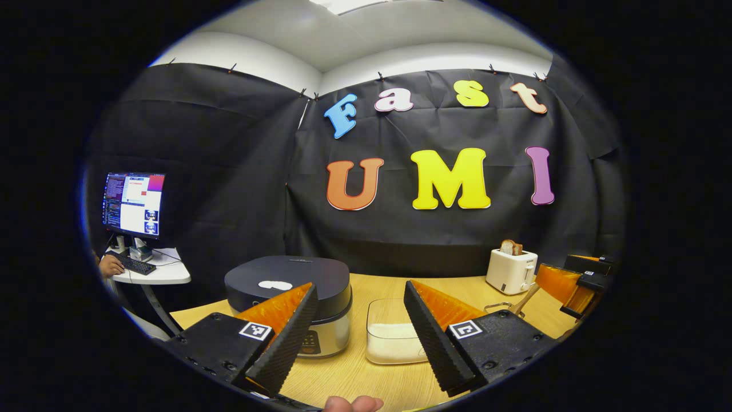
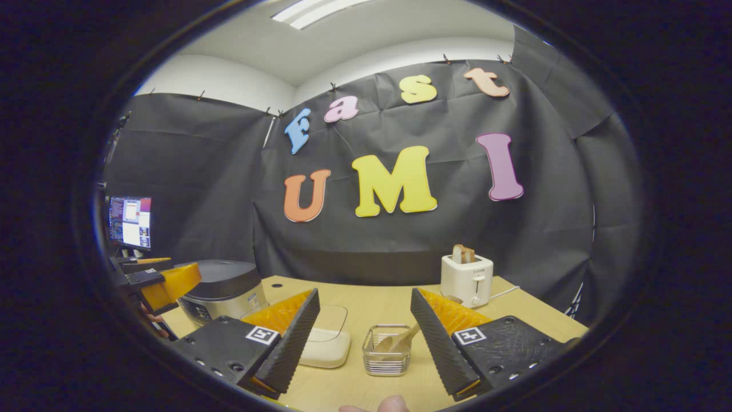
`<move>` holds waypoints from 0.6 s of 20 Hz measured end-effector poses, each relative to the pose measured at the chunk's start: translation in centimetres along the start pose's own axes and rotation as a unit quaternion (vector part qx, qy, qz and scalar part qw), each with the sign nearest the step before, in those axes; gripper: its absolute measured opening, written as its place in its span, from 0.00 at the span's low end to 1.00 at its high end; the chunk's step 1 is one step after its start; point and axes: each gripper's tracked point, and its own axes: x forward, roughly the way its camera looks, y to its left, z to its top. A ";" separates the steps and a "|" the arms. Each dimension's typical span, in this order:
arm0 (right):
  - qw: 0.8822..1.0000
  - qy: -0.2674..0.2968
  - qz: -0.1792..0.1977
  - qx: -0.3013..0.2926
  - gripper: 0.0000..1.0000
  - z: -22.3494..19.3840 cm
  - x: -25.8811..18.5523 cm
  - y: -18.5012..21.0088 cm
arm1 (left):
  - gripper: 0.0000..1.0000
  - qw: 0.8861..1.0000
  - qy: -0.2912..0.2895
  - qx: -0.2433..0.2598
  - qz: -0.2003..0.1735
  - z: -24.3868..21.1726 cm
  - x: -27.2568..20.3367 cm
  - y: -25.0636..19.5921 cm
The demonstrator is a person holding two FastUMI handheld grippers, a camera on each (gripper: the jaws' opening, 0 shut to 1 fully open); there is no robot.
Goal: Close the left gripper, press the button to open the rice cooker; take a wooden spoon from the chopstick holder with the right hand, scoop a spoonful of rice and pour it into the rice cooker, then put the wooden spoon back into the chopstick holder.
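Both views face the booth wall, sharing the table

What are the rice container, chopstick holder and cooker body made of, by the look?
Rice container: clear plastic, probably; the white rice shows through its walls. Chopstick holder: looks like metal wire mesh, shiny, see-through, holding the wooden spoon. Rice cooker: matte dark lid, likely plastic, over a brushed silvery band that reflects light, maybe steel.
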 end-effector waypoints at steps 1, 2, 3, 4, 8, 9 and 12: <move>1.000 0.001 0.002 0.002 0.95 0.0 -0.1 -0.2 | 0.96 1.000 0.015 0.006 0.012 -0.3 -0.1 0.8; 1.000 0.001 0.005 0.004 0.94 0.0 -0.2 -0.3 | 0.96 0.999 0.027 0.011 0.017 -0.6 0.0 1.4; 1.000 0.000 0.007 0.006 0.94 0.0 -0.3 -0.5 | 0.96 0.999 0.037 0.016 0.014 -0.6 0.0 1.7; 1.000 0.000 0.008 0.009 0.93 -0.1 -0.5 -0.8 | 0.96 0.999 0.044 0.020 0.015 -0.3 -0.1 2.1; 1.000 0.008 0.011 0.009 0.93 -0.6 -0.8 -2.2 | 0.96 0.997 0.065 0.041 0.023 1.1 0.8 5.1; 1.000 0.011 0.012 0.007 0.93 -0.6 -0.8 -2.4 | 0.96 0.995 0.083 0.044 0.024 0.9 1.0 5.8; 1.000 0.009 0.013 0.013 0.96 -0.5 -0.8 -3.3 | 0.96 0.993 0.105 0.037 0.028 1.9 2.3 7.7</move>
